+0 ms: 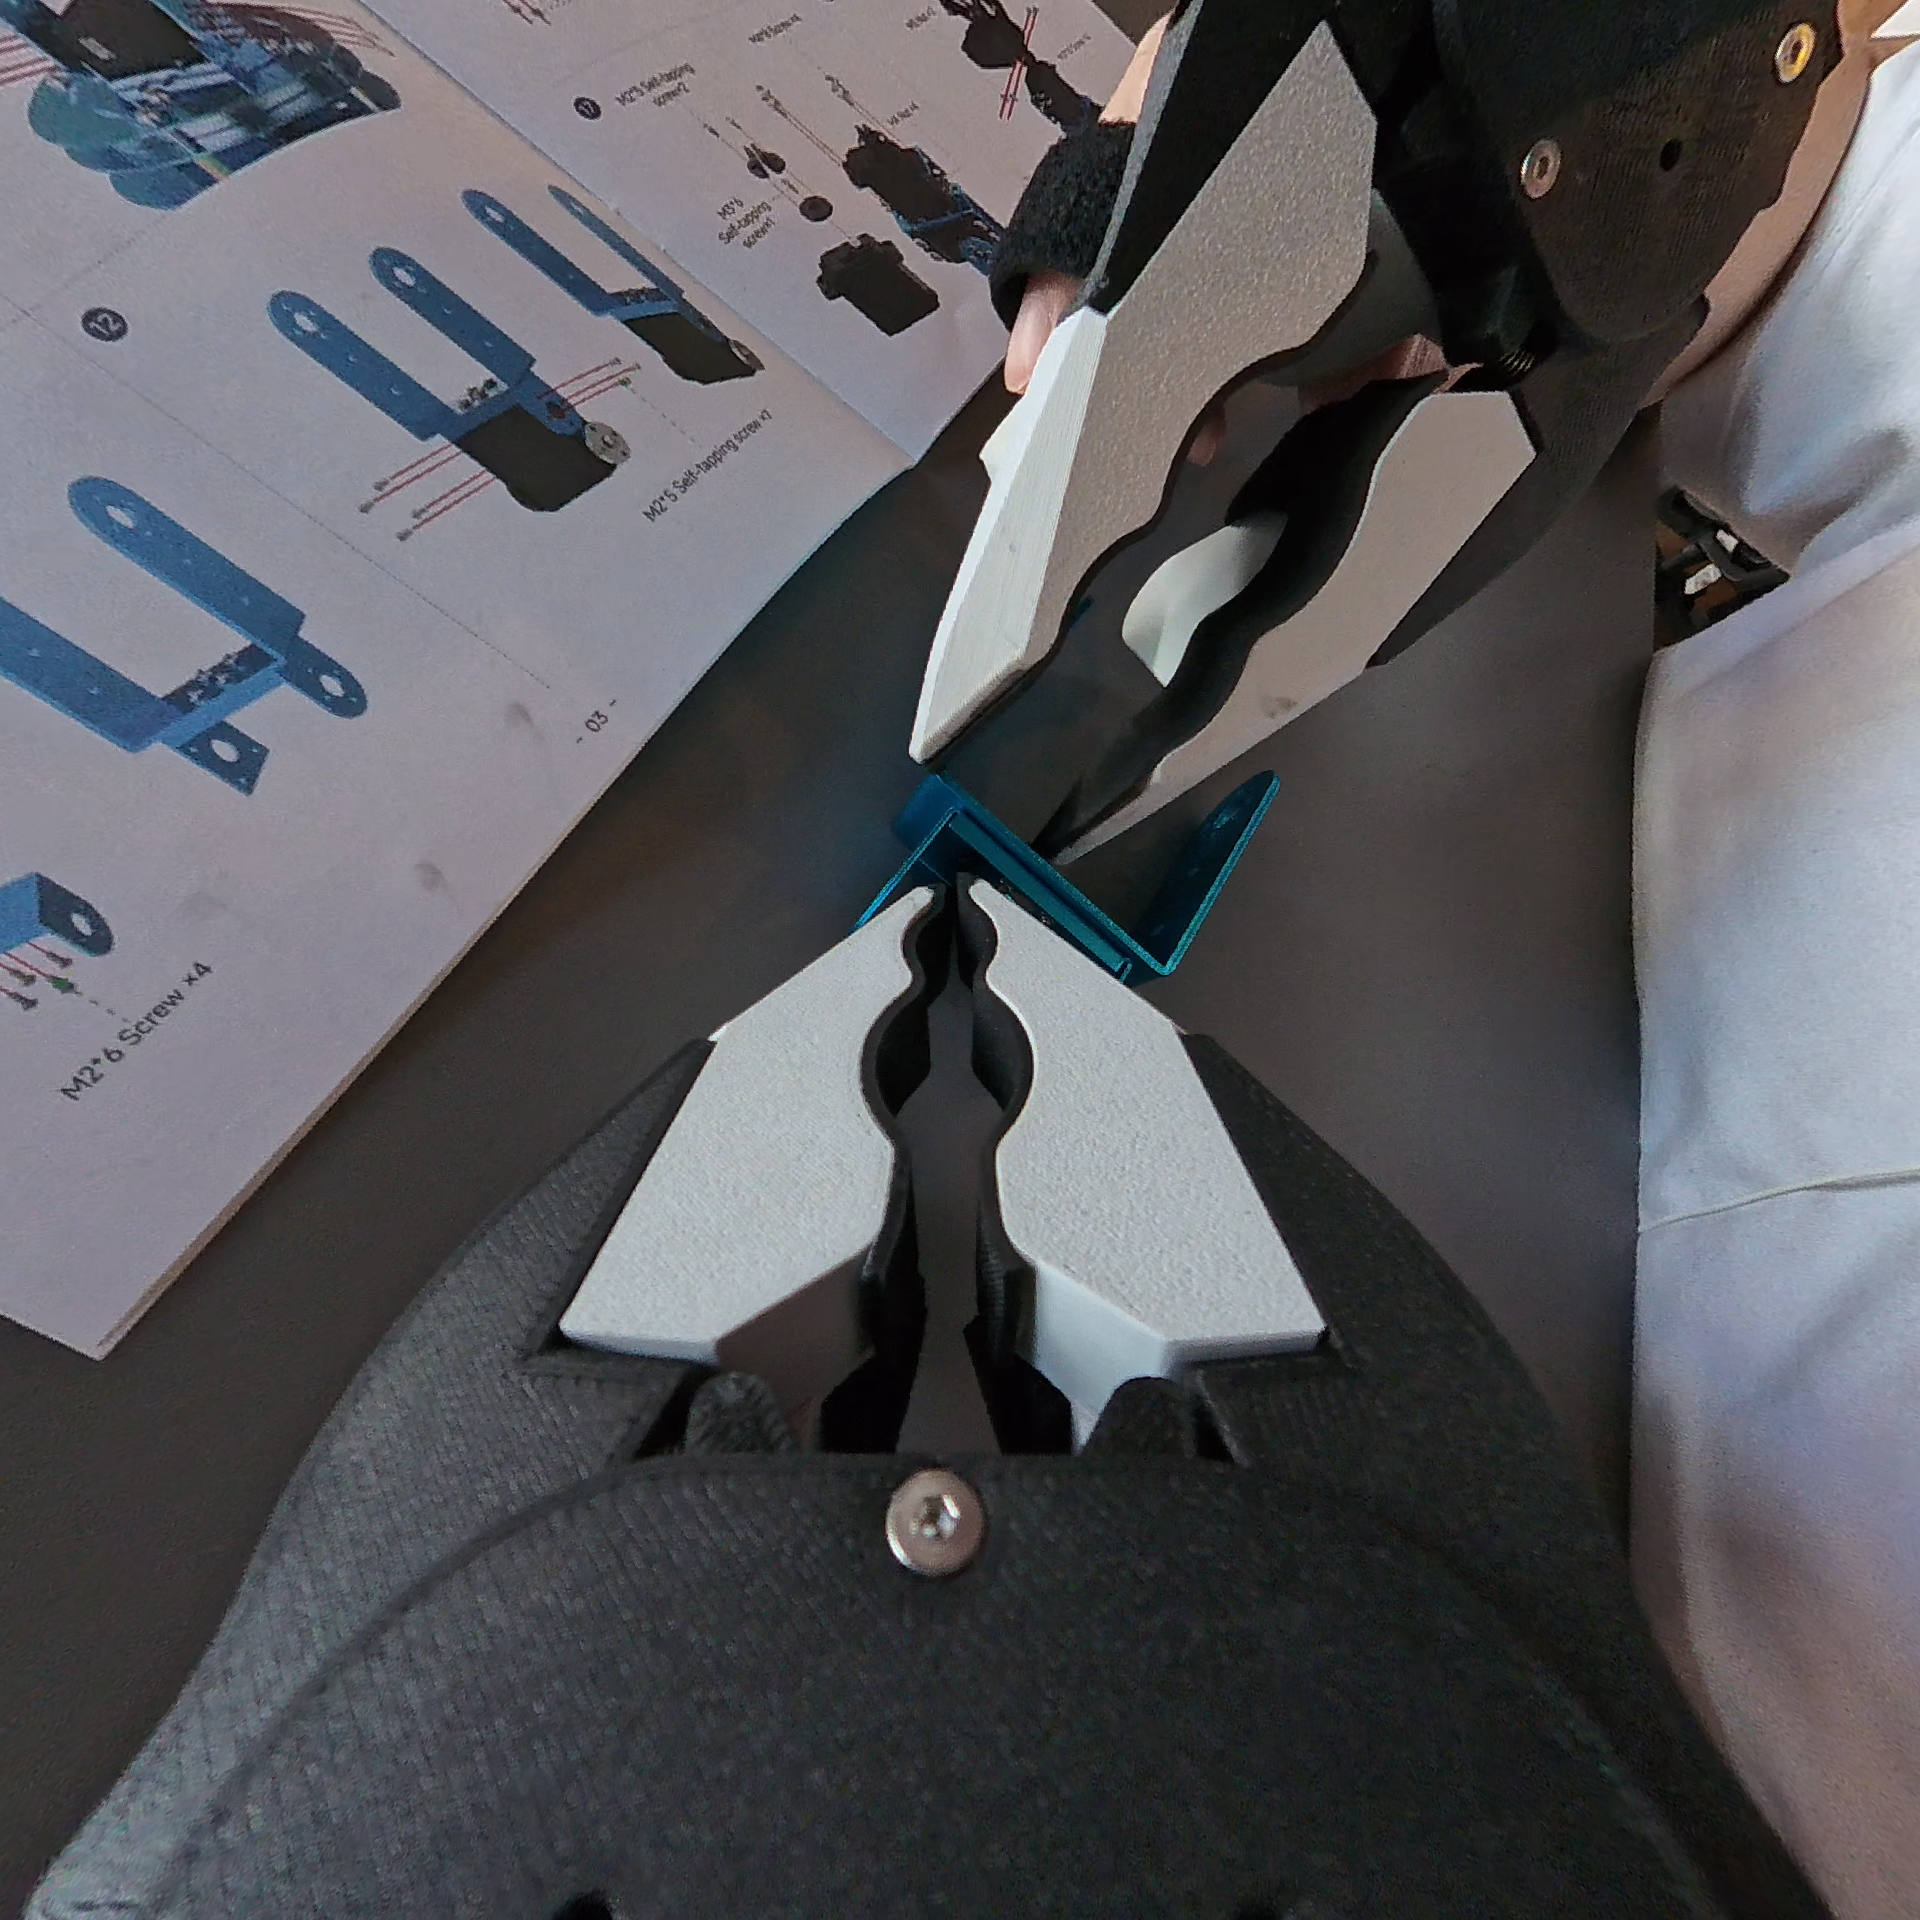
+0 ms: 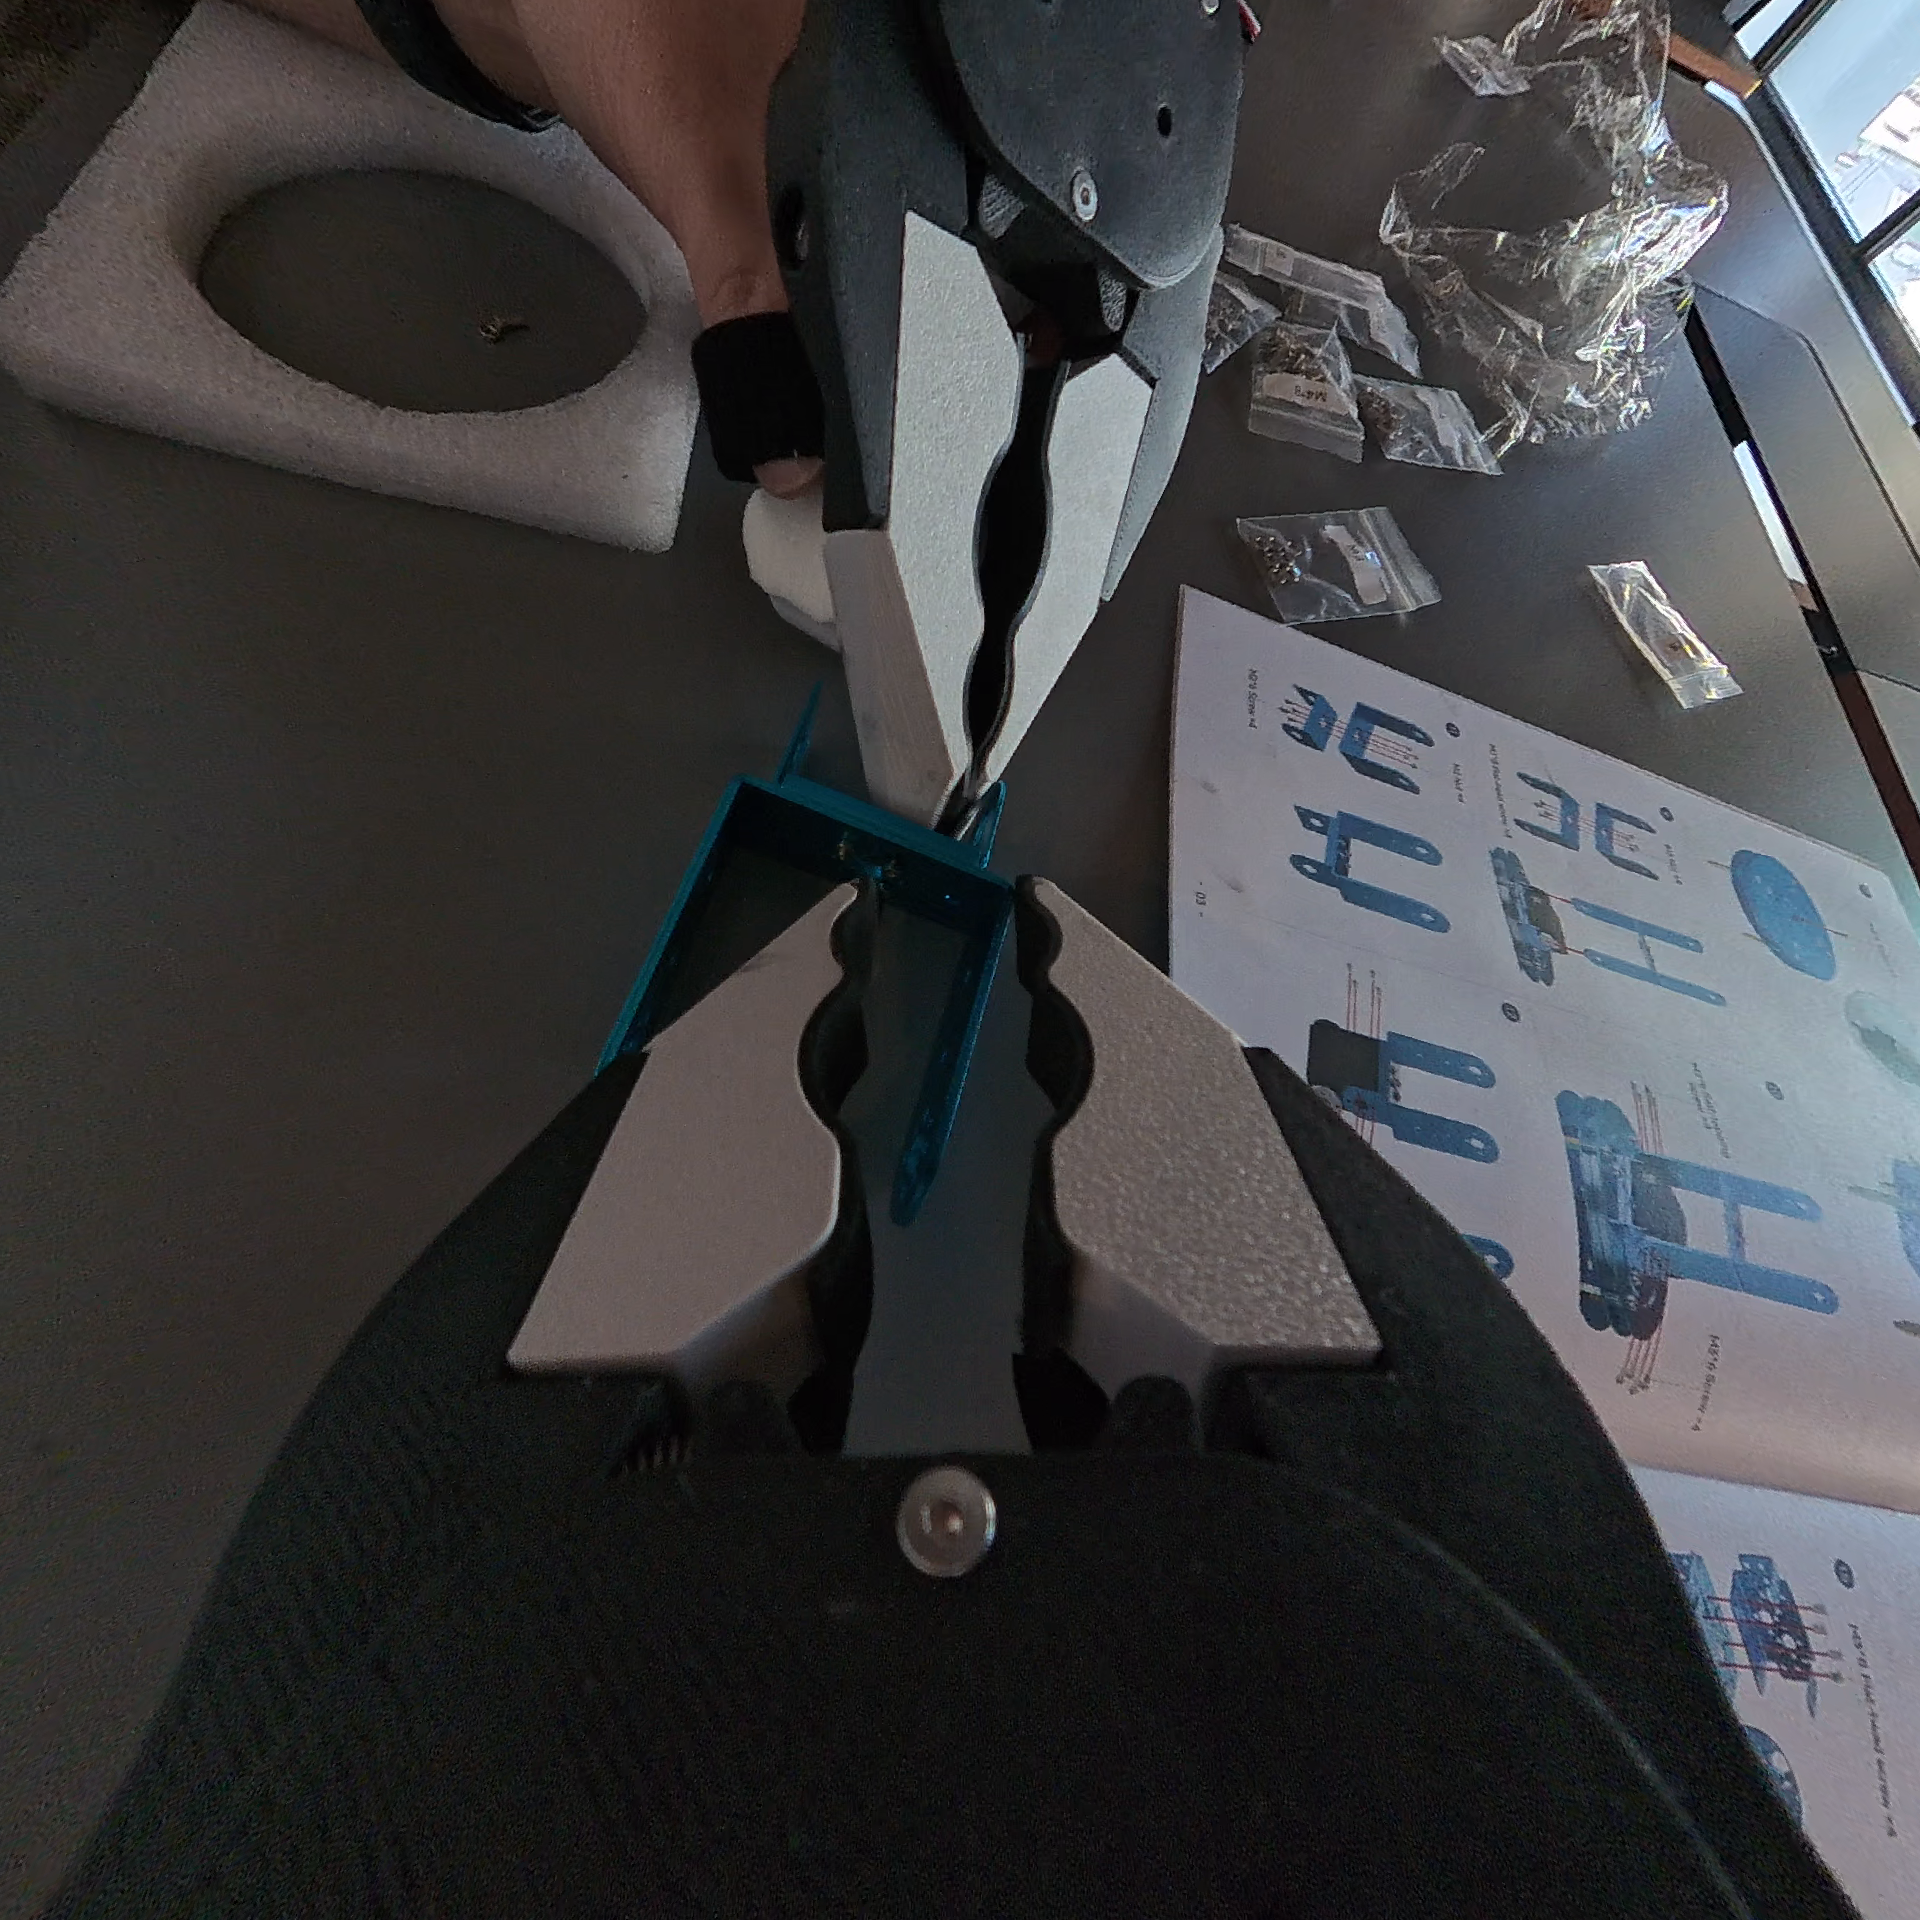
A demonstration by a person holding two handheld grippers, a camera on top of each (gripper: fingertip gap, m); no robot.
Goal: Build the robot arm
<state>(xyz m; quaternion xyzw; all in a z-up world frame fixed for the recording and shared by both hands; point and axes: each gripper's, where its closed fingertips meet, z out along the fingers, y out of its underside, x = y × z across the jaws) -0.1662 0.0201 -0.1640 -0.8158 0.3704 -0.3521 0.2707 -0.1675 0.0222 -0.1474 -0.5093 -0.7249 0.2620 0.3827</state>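
Note:
A blue metal U-shaped bracket (image 1: 1195,904) sits low over the dark table between both grippers. My left gripper (image 1: 951,899) is shut on a thin edge of the bracket at its corner. In the right wrist view it (image 2: 966,795) comes down from above onto the bracket's (image 2: 686,956) far side. My right gripper (image 2: 938,888) is open. One arm of the bracket runs between its fingers, and the left fingertip is inside the U. In the left wrist view it (image 1: 1003,800) reaches in from the upper right.
An open instruction booklet (image 2: 1558,935) lies on the dark table (image 2: 312,831), also at the left in the left wrist view (image 1: 312,623). A white foam block (image 2: 364,312) with a round recess, small screw bags (image 2: 1340,561) and crumpled clear plastic (image 2: 1538,229) lie beyond. A white sleeve (image 1: 1787,935) is at the right. Less than 4 cm separates the two grippers' tips.

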